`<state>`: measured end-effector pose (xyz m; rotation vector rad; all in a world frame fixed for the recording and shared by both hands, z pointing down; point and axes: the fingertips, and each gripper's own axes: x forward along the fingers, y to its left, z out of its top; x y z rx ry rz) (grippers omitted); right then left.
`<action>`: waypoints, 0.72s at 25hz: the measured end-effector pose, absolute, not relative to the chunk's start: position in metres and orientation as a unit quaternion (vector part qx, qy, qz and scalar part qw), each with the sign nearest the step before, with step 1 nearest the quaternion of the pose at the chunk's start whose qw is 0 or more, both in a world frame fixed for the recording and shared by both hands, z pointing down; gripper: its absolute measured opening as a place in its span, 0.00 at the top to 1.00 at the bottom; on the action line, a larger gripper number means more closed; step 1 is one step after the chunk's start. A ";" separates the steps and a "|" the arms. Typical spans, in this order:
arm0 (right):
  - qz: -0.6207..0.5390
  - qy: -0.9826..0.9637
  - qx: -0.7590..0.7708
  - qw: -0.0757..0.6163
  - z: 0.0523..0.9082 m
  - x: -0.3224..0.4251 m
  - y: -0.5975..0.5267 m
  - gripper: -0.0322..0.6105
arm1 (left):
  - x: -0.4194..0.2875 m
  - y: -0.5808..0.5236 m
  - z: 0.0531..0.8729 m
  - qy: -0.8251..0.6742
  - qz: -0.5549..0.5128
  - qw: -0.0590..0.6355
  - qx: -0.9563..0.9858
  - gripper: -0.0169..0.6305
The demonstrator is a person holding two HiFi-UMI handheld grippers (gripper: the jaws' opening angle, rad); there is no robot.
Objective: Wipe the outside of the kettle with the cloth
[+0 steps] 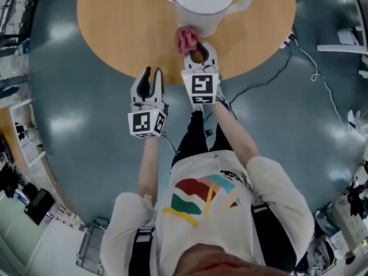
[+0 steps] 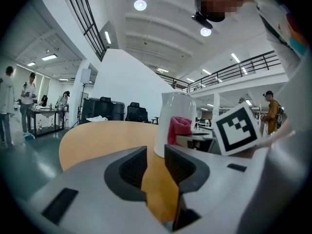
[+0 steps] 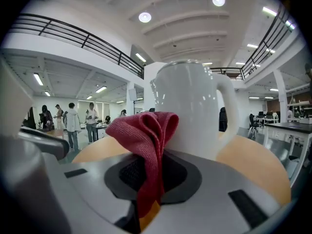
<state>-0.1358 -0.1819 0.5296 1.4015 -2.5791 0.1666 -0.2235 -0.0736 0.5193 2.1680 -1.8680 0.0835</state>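
Note:
A white kettle (image 1: 204, 4) with a lid stands on the round wooden table (image 1: 115, 16), its handle to the right. My right gripper (image 1: 199, 52) is shut on a bunched red cloth (image 1: 185, 39), which sits against or just short of the kettle's near side; I cannot tell which. In the right gripper view the cloth (image 3: 144, 135) rises from the jaws in front of the kettle (image 3: 192, 111). My left gripper (image 1: 153, 76) hovers at the table's near edge, left of the right one, narrowly open with nothing in it. Past its jaws the left gripper view shows the kettle (image 2: 175, 121) and cloth (image 2: 179, 129).
The table stands on a grey-green floor. A white cable (image 1: 313, 62) and a black one trail across the floor at the right. Shelves and clutter line the left side (image 1: 17, 125). Several people stand at desks far off (image 2: 19, 106).

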 end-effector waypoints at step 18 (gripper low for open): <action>0.017 -0.848 0.513 0.130 0.548 -0.163 -0.211 0.88 | -0.238 -0.075 0.542 -0.649 0.038 0.147 0.746 0.74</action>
